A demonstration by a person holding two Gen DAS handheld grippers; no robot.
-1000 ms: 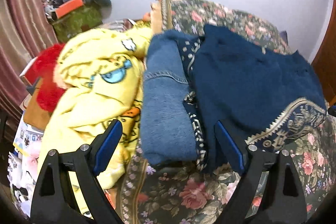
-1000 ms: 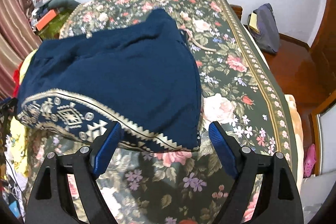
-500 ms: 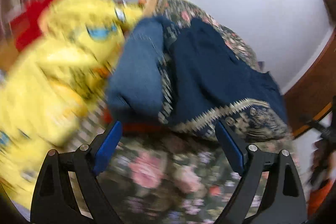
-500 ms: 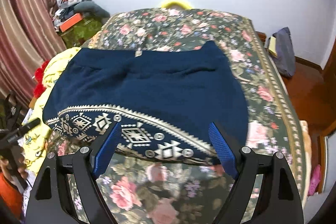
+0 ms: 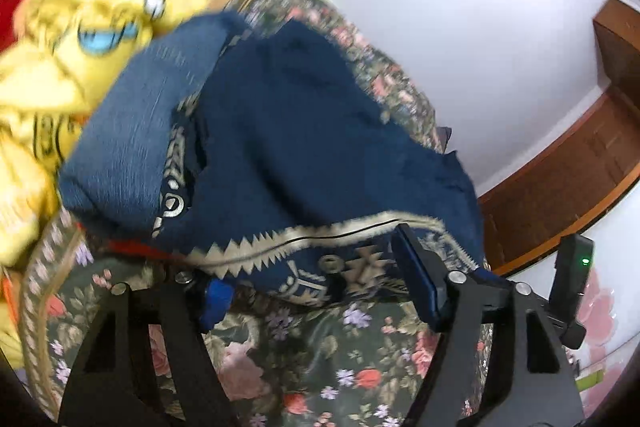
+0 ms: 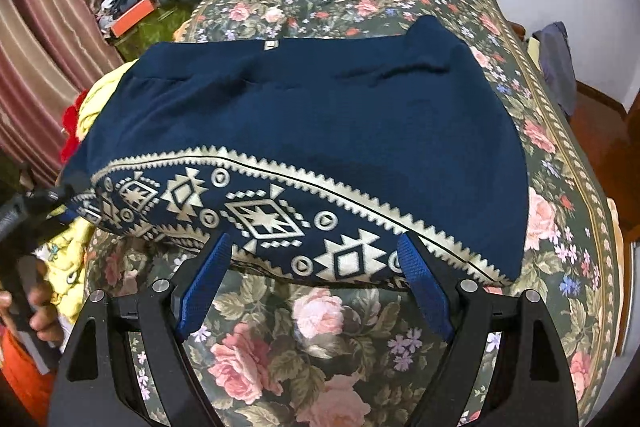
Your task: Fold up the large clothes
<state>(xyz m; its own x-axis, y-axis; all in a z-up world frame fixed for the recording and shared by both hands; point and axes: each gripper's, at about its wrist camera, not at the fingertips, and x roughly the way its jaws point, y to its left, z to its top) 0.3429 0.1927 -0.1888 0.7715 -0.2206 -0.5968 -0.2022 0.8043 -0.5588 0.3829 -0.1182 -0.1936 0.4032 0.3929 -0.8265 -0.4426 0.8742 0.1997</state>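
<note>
A navy garment (image 5: pixel 320 131) with a cream patterned hem lies folded on the floral bedspread (image 5: pixel 312 355). My left gripper (image 5: pixel 312 267) is at the hem's left end. Its jaws are closing with the hem between them, and the pads do not clearly press it. In the right wrist view the same navy garment (image 6: pixel 320 115) fills the middle. My right gripper (image 6: pixel 314 241) stands open, its fingertips (image 6: pixel 408 251) just touching the front edge of the patterned hem. The left gripper (image 6: pixel 28 211) and the hand (image 6: pixel 40 307) holding it show at the left edge there.
Folded denim jeans (image 5: pixel 136 123) lie against the garment's left side, with a yellow printed blanket (image 5: pixel 60 67) and something red beyond. A cluttered green stand (image 6: pixel 148 23) and curtains (image 6: pixel 44 39) are at the left. The wooden floor and a grey bag (image 6: pixel 556 67) lie past the bed's right edge.
The left gripper has rolled and swung right toward the patterned hem, and its jaws have narrowed. The right gripper has slid left along the hem, toward its middle.
</note>
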